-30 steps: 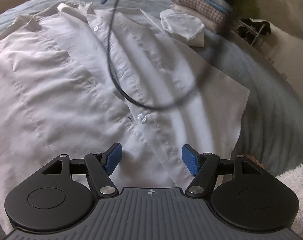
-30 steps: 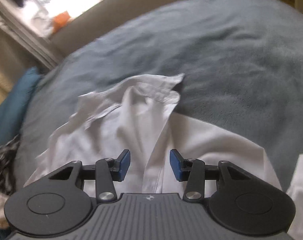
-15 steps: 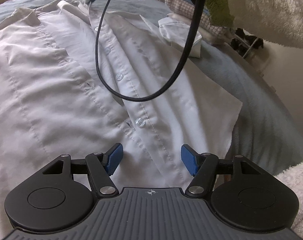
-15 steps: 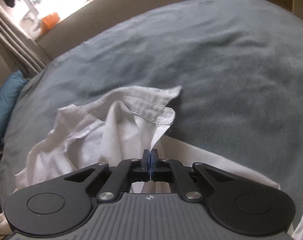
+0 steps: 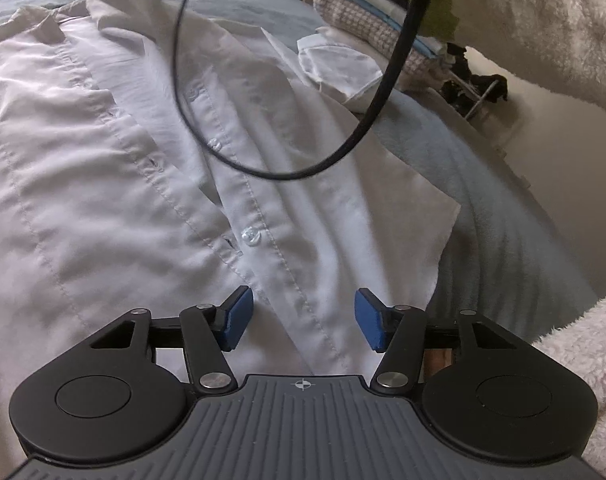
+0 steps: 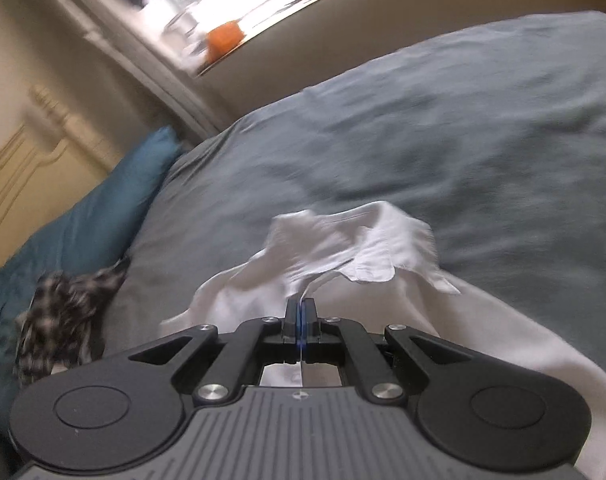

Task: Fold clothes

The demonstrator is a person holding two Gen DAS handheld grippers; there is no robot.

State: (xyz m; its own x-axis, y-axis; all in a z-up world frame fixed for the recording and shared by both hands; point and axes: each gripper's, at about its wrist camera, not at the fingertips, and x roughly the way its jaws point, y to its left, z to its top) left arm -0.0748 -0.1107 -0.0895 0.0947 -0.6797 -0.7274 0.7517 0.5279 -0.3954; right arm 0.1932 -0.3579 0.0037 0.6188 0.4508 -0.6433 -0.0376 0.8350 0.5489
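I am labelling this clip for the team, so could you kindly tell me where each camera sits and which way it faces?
Left wrist: on the left gripper, looking forward over the white shirt spread on the bed, towards a stack of folded laundry; its open blue fingers, a black cable and a fluffy white sleeve show.
Right wrist: on the right gripper, shut on the shirt near its collar, facing across the blue-grey blanket to a bright window.
Shared: the shirt and the blanket.
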